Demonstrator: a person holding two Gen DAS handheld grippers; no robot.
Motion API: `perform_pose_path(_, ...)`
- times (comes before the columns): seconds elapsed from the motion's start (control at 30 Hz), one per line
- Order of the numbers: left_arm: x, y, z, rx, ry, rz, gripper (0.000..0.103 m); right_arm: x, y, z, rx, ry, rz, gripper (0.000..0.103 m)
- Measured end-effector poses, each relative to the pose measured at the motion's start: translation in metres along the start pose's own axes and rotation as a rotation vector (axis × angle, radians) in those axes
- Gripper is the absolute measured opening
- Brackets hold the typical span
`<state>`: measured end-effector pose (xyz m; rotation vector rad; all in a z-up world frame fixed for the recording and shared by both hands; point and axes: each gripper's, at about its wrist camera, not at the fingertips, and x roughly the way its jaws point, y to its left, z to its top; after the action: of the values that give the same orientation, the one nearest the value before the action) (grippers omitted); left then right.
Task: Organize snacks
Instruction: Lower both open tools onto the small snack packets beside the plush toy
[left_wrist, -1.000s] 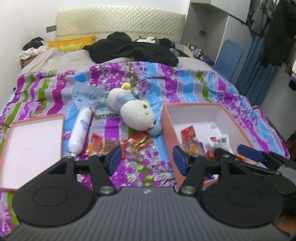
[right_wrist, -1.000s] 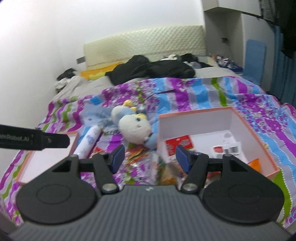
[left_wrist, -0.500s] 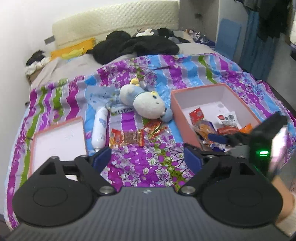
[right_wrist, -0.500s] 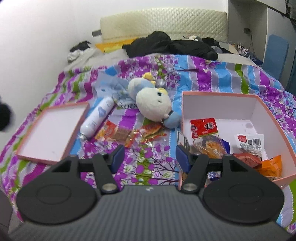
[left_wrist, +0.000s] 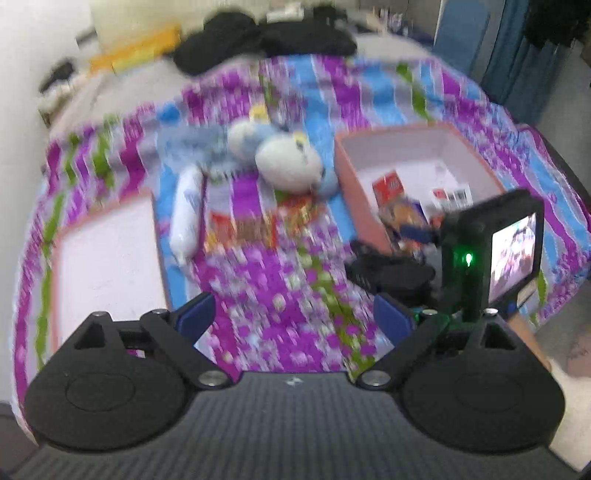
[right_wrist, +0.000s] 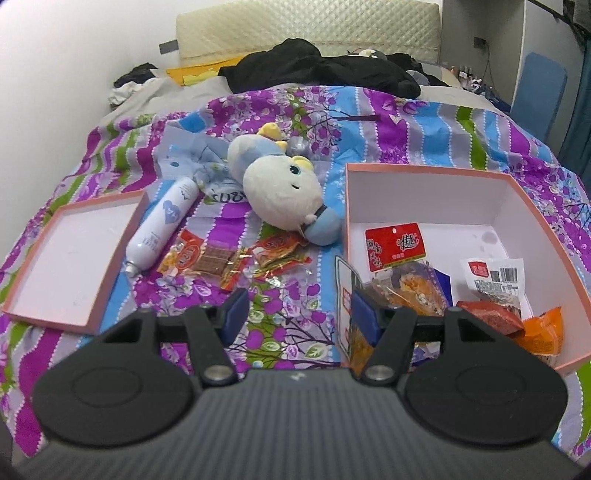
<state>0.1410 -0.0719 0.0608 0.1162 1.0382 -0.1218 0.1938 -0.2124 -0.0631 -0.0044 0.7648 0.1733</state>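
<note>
Two loose snack packets lie on the flowered bedspread: an orange-and-brown one (right_wrist: 199, 258) and a red one (right_wrist: 280, 251). They show blurred (left_wrist: 240, 229) in the left wrist view. To their right, the pink open box (right_wrist: 424, 171) holds several snack packets (right_wrist: 395, 243). One more packet (right_wrist: 343, 295) leans at its near left wall, just behind my right finger. My right gripper (right_wrist: 300, 314) hovers low beside that wall, jaws partly apart, with only bedspread between them. My left gripper (left_wrist: 293, 315) hangs wide open over the near bedspread, holding nothing.
The box's lid (right_wrist: 74, 258) lies upside down at the left. A white bottle (right_wrist: 162, 225) and a plush toy (right_wrist: 284, 192) sit behind the loose packets. Dark clothes (right_wrist: 317, 70) are piled near the headboard. The right gripper's camera housing (left_wrist: 513, 243) stands near the box (left_wrist: 406, 129).
My left gripper's jaws have spread wider and it has pulled up and back. My right gripper has dropped toward the bed beside the box, and now shows in the left view.
</note>
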Motion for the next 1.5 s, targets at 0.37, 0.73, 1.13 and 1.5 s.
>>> perform_pose_path(0.37, 0.030, 0.060, 0.032, -0.241, 0.087, -0.023, 0.094, 0.030, 0.045, 0.013, -0.122, 0.046, 0.106, 0.063)
perform_pose_path(0.73, 0.074, 0.093, 0.058, -0.288, 0.072, 0.035, 0.094, 0.072, 0.062, 0.011, -0.128, 0.056, 0.121, 0.063)
perform_pose_path(1.13, 0.196, 0.167, 0.084, -0.350, 0.076, 0.020, 0.094, 0.144, 0.051, -0.003, -0.089, 0.017, 0.056, 0.063)
perform_pose_path(1.5, 0.338, 0.168, 0.095, -0.231, 0.095, -0.113, 0.094, 0.214, 0.042, 0.004, -0.127, -0.011, -0.043, 0.080)
